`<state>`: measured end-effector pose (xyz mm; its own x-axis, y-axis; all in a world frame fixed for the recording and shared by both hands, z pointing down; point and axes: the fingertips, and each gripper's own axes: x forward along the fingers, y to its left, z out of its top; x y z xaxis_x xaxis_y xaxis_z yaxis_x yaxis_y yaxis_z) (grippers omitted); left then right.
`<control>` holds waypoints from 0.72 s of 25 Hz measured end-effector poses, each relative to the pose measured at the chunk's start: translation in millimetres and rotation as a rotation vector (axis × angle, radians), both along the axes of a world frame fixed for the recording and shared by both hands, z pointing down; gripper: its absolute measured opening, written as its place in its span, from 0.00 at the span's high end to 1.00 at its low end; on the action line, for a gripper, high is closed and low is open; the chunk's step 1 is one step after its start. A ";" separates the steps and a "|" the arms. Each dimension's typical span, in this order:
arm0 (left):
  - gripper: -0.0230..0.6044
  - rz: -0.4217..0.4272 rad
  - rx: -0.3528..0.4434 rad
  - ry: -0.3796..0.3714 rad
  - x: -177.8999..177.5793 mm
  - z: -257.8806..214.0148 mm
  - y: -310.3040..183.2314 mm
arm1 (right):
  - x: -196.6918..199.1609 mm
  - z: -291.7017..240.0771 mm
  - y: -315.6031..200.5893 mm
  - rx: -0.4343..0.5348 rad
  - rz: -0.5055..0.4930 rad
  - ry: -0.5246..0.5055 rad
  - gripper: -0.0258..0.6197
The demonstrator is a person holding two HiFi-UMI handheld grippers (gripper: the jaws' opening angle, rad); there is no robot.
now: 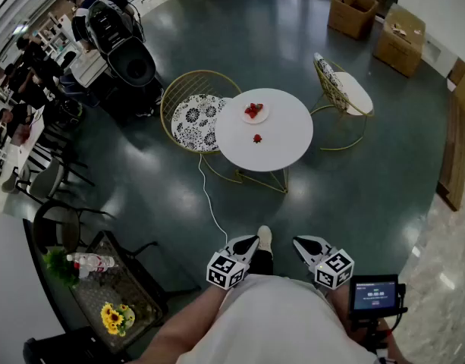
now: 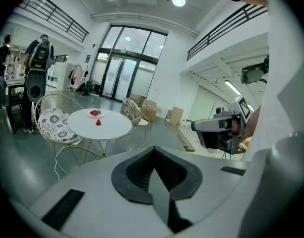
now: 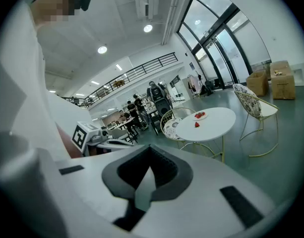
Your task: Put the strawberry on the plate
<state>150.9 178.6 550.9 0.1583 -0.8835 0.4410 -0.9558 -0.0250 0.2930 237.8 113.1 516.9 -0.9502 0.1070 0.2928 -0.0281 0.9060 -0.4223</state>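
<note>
A single red strawberry (image 1: 257,138) lies on the round white table (image 1: 281,139), a little in front of a small plate (image 1: 254,112) that holds more strawberries. Both grippers are far from the table, held close to the person's body. My left gripper (image 1: 245,244) and my right gripper (image 1: 307,245) are shut with nothing between their jaws. The left gripper view shows the strawberry (image 2: 98,122), the plate (image 2: 94,113) and the right gripper (image 2: 218,128) beside it. In the right gripper view the strawberry (image 3: 196,124) and plate (image 3: 200,115) sit far off.
Two wire chairs stand at the table, one with a patterned cushion (image 1: 196,116) at its left, another (image 1: 344,89) at its right. A white cable (image 1: 209,203) runs over the dark floor. Cardboard boxes (image 1: 376,25) stand at the back. A low table with flowers (image 1: 114,313) is at my left.
</note>
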 end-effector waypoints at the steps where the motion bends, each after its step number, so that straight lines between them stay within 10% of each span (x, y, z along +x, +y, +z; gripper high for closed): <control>1: 0.95 -0.001 0.002 -0.005 13.6 -0.5 10.5 | 13.1 2.6 8.8 -0.012 0.010 0.002 0.95; 9: 0.95 0.020 0.021 -0.025 95.2 -11.8 72.4 | 94.1 3.9 60.9 -0.049 0.083 -0.012 0.95; 18: 0.95 -0.054 0.034 -0.071 94.8 -25.3 117.1 | 96.2 -2.5 99.8 -0.029 0.035 -0.030 0.95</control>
<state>245.7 295.7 525.6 0.0795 -0.9043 0.4195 -0.9744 0.0183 0.2242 334.0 212.9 514.4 -0.9617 0.0817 0.2616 -0.0465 0.8921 -0.4494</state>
